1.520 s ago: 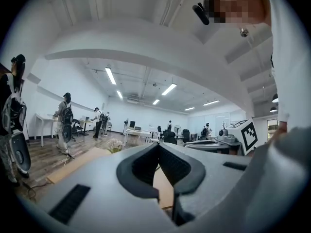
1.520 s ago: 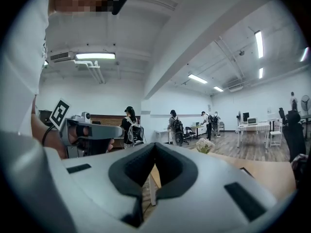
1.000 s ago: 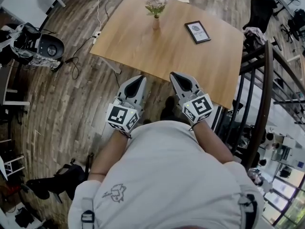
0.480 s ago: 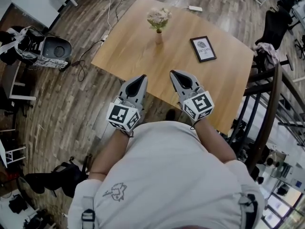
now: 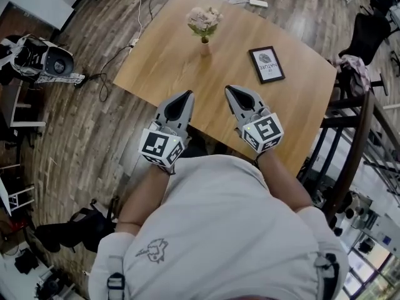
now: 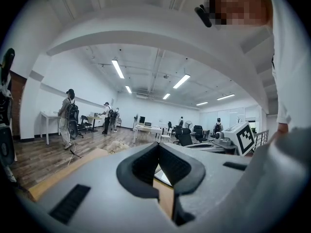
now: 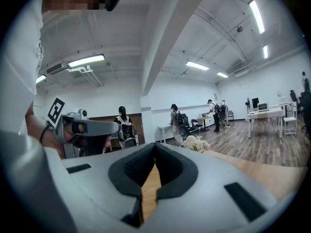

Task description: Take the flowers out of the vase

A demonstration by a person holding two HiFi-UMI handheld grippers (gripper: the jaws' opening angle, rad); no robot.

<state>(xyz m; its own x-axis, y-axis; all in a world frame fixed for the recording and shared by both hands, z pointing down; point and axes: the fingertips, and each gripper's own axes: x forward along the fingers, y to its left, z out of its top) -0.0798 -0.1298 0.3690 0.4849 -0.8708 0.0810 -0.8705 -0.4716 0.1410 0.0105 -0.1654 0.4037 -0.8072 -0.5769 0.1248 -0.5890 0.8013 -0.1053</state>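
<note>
Bench: large light-wood bench (image 5: 294,99) on a dark plank floor, seen at an angle. Most of its top is bare.

Person: white-shirted torso fills the lower head view and stands at the bench's near edge. Both forearms are held forward and level.

Left gripper (image 5: 185,95): grey, with a marker cube at the rear, tip just over the near edge. Its own view shows the jaws (image 6: 158,145) clenched tip to tip with nothing between them.

Right gripper (image 5: 229,90): same build, slightly further in over the bench. Jaws (image 7: 154,146) are pressed together and empty.

Black-framed picture (image 5: 267,64): lies flat on the bench, to the right of the vase and apart from it.

Pale pink-and-cream flower bunch (image 5: 204,19): stands in the vase, well apart from both grippers, toward the far side of the bench. It also shows small beyond the right jaws (image 7: 197,142).

Small narrow tan vase (image 5: 205,47): upright, and slim compared with the bunch it carries.

Judgement: approach stage, nothing grasped yet.

Risks:
- The vase looks top-heavy, so pulling the stems at an angle, or without the other gripper steadying the vase, could tip or drag it.
- Arriving with the jaws not yet spread would shove the blooms rather than take them.
- Clamping on the heads instead of the stems could crush them.
</note>
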